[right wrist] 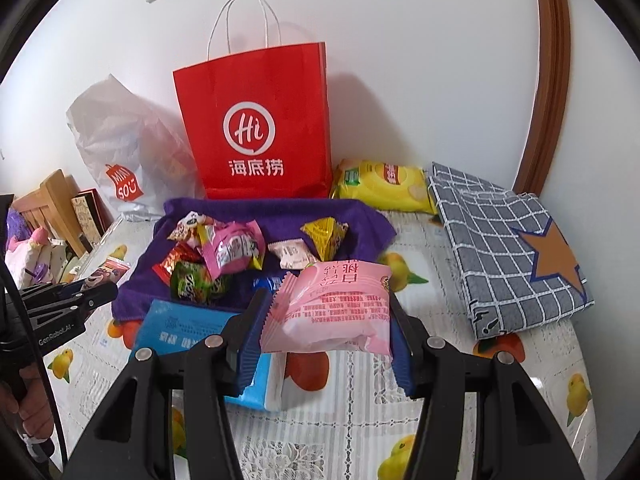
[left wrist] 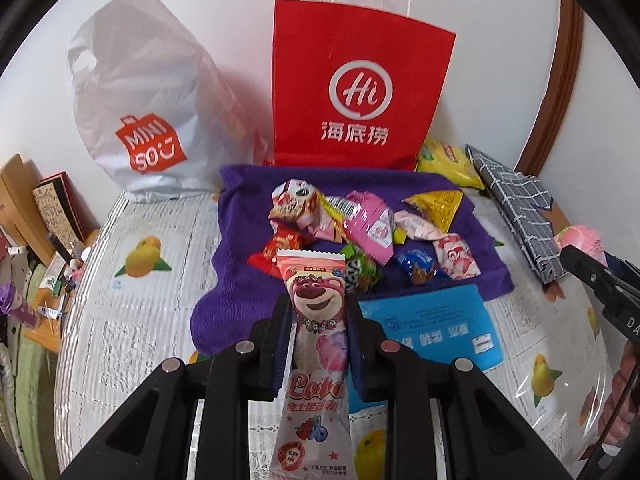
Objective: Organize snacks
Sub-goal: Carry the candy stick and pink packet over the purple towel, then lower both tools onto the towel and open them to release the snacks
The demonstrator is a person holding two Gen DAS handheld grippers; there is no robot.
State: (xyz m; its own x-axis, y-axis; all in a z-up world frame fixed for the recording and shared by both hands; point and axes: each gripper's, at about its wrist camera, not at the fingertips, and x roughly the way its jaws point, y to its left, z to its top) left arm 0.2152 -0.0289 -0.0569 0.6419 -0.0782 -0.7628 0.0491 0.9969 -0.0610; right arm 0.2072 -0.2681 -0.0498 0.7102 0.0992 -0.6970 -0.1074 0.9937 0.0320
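My left gripper (left wrist: pixel 318 300) is shut on a long pink bear-print snack packet (left wrist: pixel 316 304), held above the table in front of the purple cloth (left wrist: pixel 240 216). My right gripper (right wrist: pixel 326 300) is shut on a flat pink snack pouch (right wrist: pixel 332 308), also lifted off the table. Several loose snacks (left wrist: pixel 360 224) lie heaped on the purple cloth (right wrist: pixel 360 216). Behind the cloth a red paper bag (left wrist: pixel 360 92) stands upright against the wall; it shows in the right wrist view too, red paper bag (right wrist: pixel 256 128). The left gripper (right wrist: pixel 96 294) appears at the left edge of the right wrist view.
A white plastic shopping bag (left wrist: pixel 140 112) leans on the wall left of the red bag. A yellow chip bag (right wrist: pixel 384 188) and a folded grey checked cloth (right wrist: pixel 512 264) lie at the right. A blue tissue pack (right wrist: pixel 188 332) sits before the cloth. The table edge runs along the left.
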